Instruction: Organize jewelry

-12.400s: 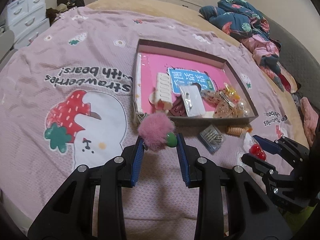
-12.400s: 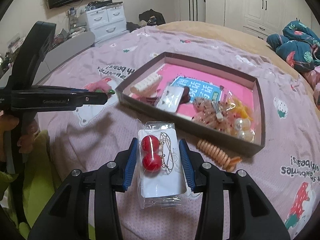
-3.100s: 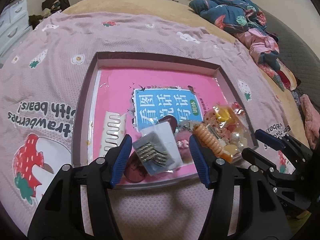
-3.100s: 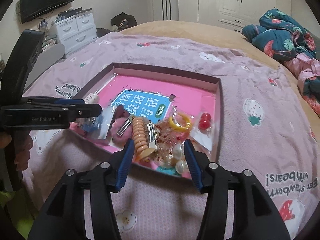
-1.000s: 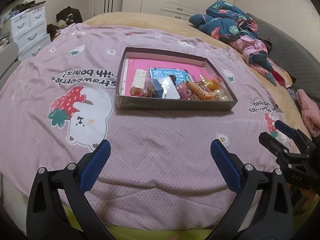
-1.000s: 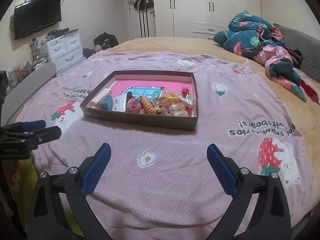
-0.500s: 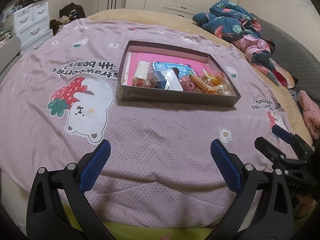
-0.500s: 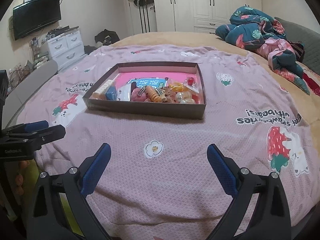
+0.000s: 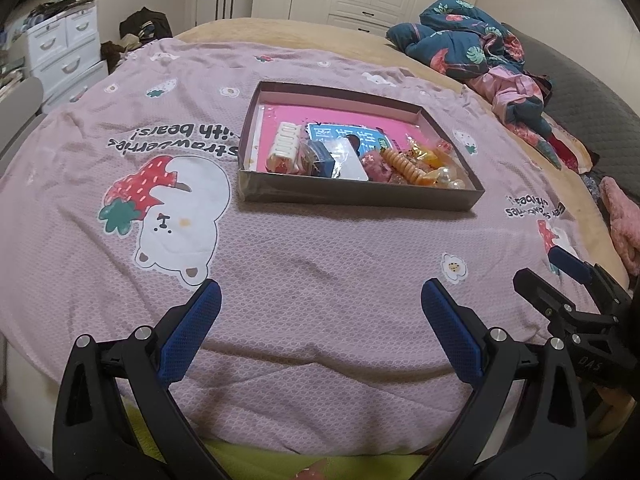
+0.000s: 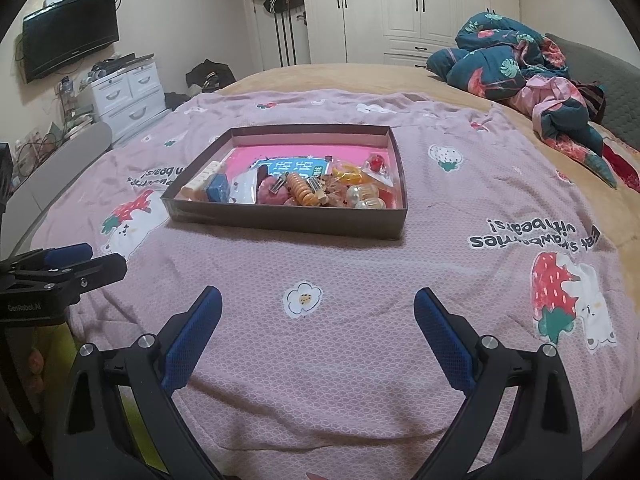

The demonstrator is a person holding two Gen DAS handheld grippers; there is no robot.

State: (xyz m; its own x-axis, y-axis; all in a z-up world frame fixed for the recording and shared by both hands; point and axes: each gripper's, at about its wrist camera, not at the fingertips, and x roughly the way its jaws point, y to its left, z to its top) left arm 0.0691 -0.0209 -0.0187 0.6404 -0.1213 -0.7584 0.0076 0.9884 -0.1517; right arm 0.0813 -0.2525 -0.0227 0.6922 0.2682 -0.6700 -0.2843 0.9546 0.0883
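Observation:
A shallow brown box [image 9: 360,196] [image 10: 288,222] with a pink bottom stands on the bed. Its near half holds jewelry and hair things: a white claw clip [image 9: 285,145], a blue packet [image 10: 218,189], an orange spiral hair tie [image 9: 402,162] [image 10: 301,193], pearl pieces [image 10: 364,196] and red bead earrings [image 10: 375,163]. My left gripper [image 9: 318,306] is wide open and empty, well short of the box above the bed's near edge. My right gripper [image 10: 316,312] is wide open and empty, also back from the box.
A pink bedspread [image 9: 320,260] with strawberry bears covers the bed. Crumpled blue and pink bedding [image 10: 520,68] lies at the far right. White drawers [image 10: 128,92] and a wall television [image 10: 70,40] stand at the left. The left gripper shows at the right wrist view's left edge [image 10: 64,268].
Over the last second both grippers stayed wide open and empty and shifted only slightly near the bed's edge. Earlier they left the pompom, earrings, packet and hair tie in the box.

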